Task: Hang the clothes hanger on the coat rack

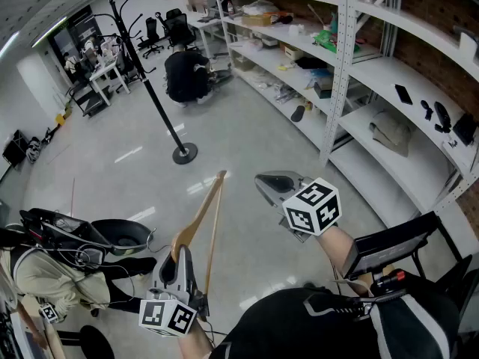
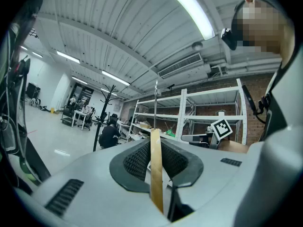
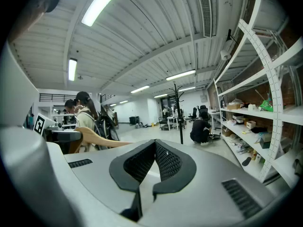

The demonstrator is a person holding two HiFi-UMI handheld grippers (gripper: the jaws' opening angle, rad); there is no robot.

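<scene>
A wooden clothes hanger (image 1: 200,214) is clamped at one end in my left gripper (image 1: 180,258), low in the head view, and angles up and away over the floor. In the left gripper view the hanger's wood (image 2: 156,169) stands between the ribbed pads, which press on both its sides. My right gripper (image 1: 262,184) is held out a little to the hanger's right, shut with nothing in it; its pads meet at the tips (image 3: 155,144). The black coat rack (image 1: 150,88) stands some way ahead on a round base (image 1: 184,153), and also shows as the coat rack (image 3: 179,112) in the right gripper view.
White metal shelving (image 1: 344,66) full of small items runs along the right. A person in black (image 1: 185,77) crouches on the floor beyond the rack. Another person with a backpack (image 1: 45,268) sits at my left. A black chair (image 1: 397,241) is at my right.
</scene>
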